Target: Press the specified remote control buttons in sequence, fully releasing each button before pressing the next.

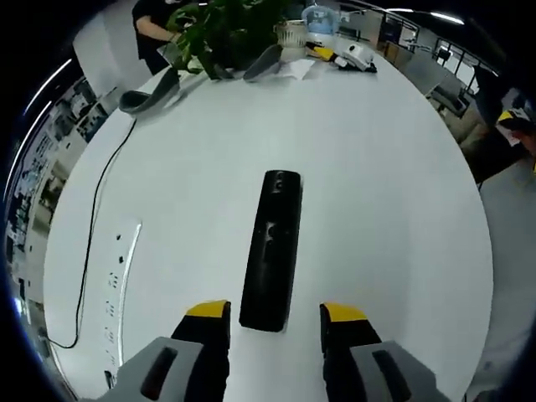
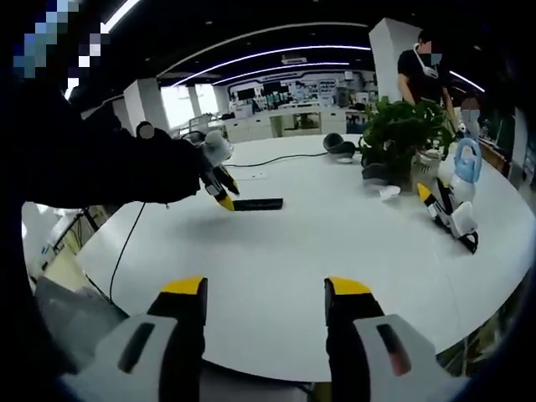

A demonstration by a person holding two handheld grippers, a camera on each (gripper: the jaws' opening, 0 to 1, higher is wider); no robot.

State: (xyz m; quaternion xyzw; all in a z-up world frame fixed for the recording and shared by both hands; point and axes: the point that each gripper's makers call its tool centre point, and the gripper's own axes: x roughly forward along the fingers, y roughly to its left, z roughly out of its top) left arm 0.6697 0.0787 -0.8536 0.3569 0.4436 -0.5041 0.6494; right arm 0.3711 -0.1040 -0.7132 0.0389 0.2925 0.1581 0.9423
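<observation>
Left gripper (image 1: 274, 322) has its jaws apart with nothing between them, yellow tips straddling the near end of the remote control (image 1: 272, 249) without visibly touching it; in the right gripper view the same tool (image 2: 219, 194) comes in from the left, tips angled down just beside the remote (image 2: 257, 203). Right gripper (image 2: 265, 295) is also spread and empty, hanging well back over the near edge of the table (image 2: 335, 243), well apart from the remote. The remote lies flat, face up, around the middle of the white round table, long axis running away from the left gripper; button rows are there but too small to tell which is which. My read: this is the approach before a press, no button is down yet as far as I can see. Next move calls for picking one jaw tip as the presser, lining it over the target button, coming straight down, then lifting fully clear before the next one. Risk: an off-centre push slides or spins the remote on the smooth top. Further out: a black cable (image 1: 92, 243) and a power strip (image 1: 117, 285) by the left edge, a potted plant (image 1: 222, 33) and spare grippers (image 2: 448, 213) at the far edge.
</observation>
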